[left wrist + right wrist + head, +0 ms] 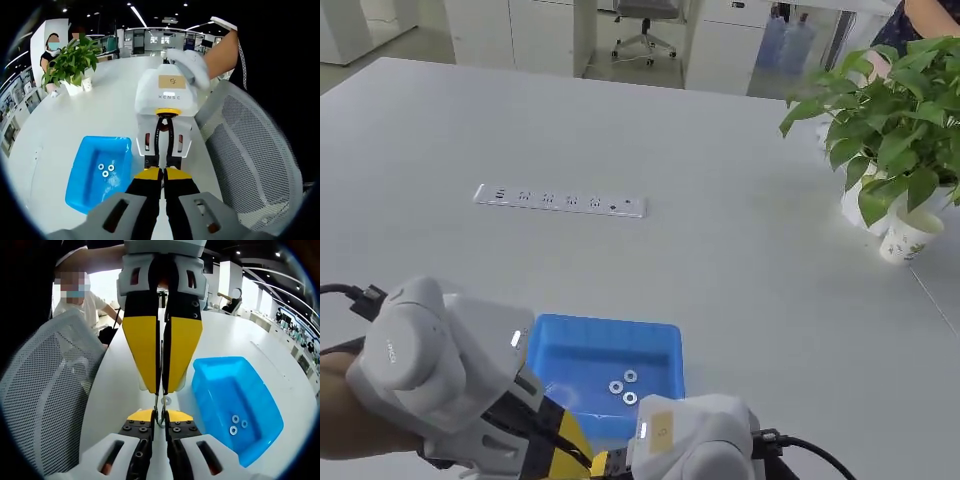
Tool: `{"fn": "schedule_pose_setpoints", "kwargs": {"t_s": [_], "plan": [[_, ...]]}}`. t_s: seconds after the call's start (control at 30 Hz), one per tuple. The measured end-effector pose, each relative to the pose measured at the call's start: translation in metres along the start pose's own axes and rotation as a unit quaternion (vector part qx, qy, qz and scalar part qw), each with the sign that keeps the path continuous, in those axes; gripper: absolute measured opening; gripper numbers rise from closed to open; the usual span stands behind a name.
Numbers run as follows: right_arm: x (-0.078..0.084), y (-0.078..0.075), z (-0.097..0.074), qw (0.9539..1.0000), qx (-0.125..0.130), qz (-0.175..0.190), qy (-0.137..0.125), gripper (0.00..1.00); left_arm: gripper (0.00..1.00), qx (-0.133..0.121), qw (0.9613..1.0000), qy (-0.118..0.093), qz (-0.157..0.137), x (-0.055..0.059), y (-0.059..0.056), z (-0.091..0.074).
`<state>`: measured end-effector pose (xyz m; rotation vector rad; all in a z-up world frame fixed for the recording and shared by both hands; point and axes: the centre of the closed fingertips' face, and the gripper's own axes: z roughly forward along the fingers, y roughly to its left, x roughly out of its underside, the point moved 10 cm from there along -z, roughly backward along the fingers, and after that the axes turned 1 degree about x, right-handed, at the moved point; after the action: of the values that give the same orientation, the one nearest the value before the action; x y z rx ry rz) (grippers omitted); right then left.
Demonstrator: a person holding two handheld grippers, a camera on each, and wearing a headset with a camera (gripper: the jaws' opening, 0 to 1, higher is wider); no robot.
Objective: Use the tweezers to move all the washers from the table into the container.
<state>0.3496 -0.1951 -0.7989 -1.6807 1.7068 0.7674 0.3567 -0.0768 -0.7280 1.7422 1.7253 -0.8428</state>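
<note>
White table (720,230): blue container (660,340) by the near edge held three washers (623,386). My left gripper (163,172) and right gripper (160,416) were both pinched nearly shut on the tweezers (160,404). Loose washer (166,401) lay just beside them. Pickup step, I judged. Next move needed the tips set onto it.

white table (720,180) | power strip (560,200) | potted plant (890,110) | mesh chair (250,145) | office chair behind (645,30) | ceiling lights (139,16)

The right hand-held gripper (159,416) has its jaws nearly together on the thin tweezers (159,407), tip to tip with the left hand-held gripper (160,390), likewise clamped on them. To its right, a blue container (201,382) holds three washers (235,418)
</note>
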Motion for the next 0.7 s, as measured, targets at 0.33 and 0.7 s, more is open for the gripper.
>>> {"fn": "schedule_pose_setpoints", "kwargs": {"t_s": [0.33,0.7], "plan": [[-0.007,0.001,-0.005,1.0,0.001,-0.005,-0.002,0.09,0.04,-0.001,1.0,-0.004,-0.001,-0.006,-0.001,-0.006],[-0.02,0.0,-0.015,0.9998,0.005,-0.013,-0.012,0.09,0.04,-0.006,1.0,-0.004,0.003,-0.017,-0.003,-0.019]]}}
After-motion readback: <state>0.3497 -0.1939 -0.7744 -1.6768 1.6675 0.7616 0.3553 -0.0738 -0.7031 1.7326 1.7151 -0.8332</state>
